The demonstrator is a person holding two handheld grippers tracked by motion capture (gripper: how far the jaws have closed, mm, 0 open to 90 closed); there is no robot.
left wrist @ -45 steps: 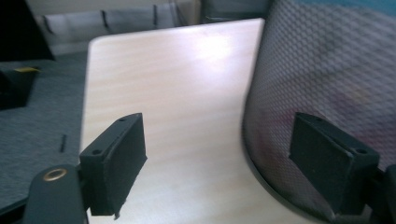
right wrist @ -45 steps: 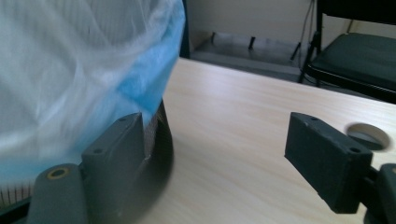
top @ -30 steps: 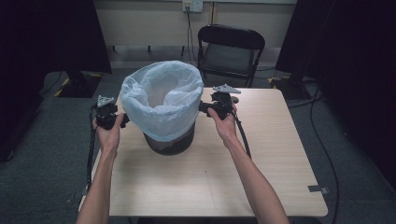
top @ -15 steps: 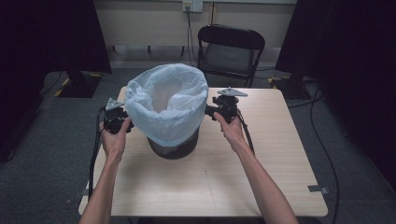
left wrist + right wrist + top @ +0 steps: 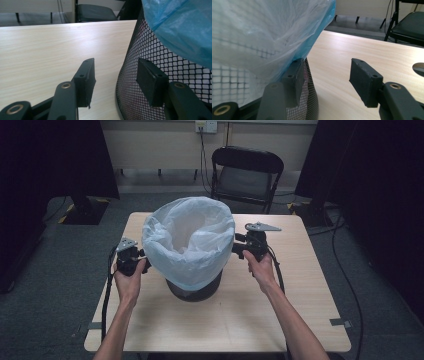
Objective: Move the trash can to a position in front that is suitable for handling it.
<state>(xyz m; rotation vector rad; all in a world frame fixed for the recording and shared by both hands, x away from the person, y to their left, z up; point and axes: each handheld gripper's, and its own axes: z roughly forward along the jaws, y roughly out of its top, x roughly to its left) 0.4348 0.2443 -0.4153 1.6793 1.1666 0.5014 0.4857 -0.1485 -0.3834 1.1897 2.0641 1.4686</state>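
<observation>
Bagged mesh bin (image 5: 192,270) on table (image 5: 300,290), chair (image 5: 245,172) behind, both hand-held grippers released beside it

Left gripper (image 5: 143,262): held in the left hand (image 5: 129,281), fingers (image 5: 86,80) spread apart with nothing between them, pointing inward to the person's right. Right gripper (image 5: 237,246): held in the right hand (image 5: 260,269), fingers (image 5: 364,81) likewise spread and clamping nothing, pointing inward to the left. Both forearms reach forward from the bottom of the high view, the right extended slightly farther.
</observation>
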